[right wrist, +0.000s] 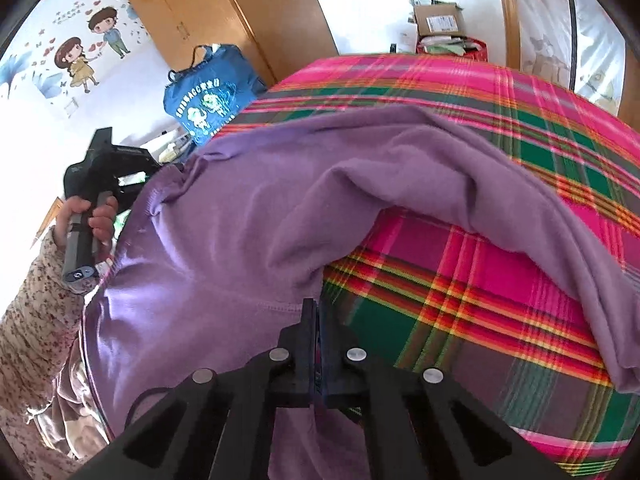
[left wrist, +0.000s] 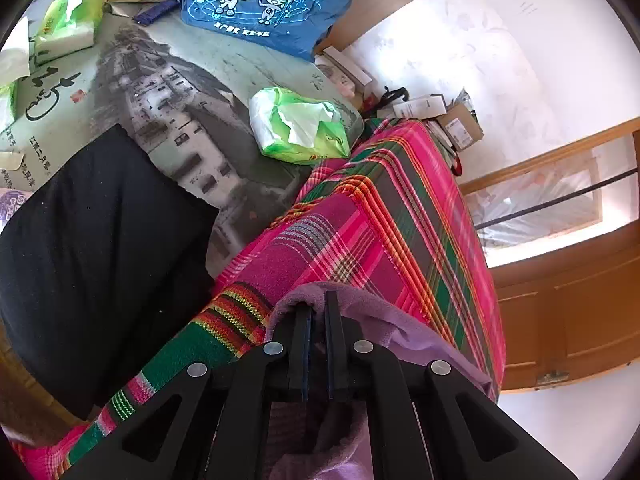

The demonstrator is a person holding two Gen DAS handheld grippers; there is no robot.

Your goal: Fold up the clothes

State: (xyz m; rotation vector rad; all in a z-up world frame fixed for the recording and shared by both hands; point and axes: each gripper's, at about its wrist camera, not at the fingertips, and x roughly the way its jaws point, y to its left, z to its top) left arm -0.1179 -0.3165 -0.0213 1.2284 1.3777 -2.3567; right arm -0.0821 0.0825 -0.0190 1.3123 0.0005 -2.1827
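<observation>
Fleece garment, purple, soft and floppy, is lying across the plaid bedspread; both grippers, left and right, are pinching its hem edge, the best hold.

Open plaid bedspread lies bare right of the purple garment. Beside the bed, a tissue pack, black cloth and blue bag crowd the tabletop.

Both tongs clamped tight
</observation>
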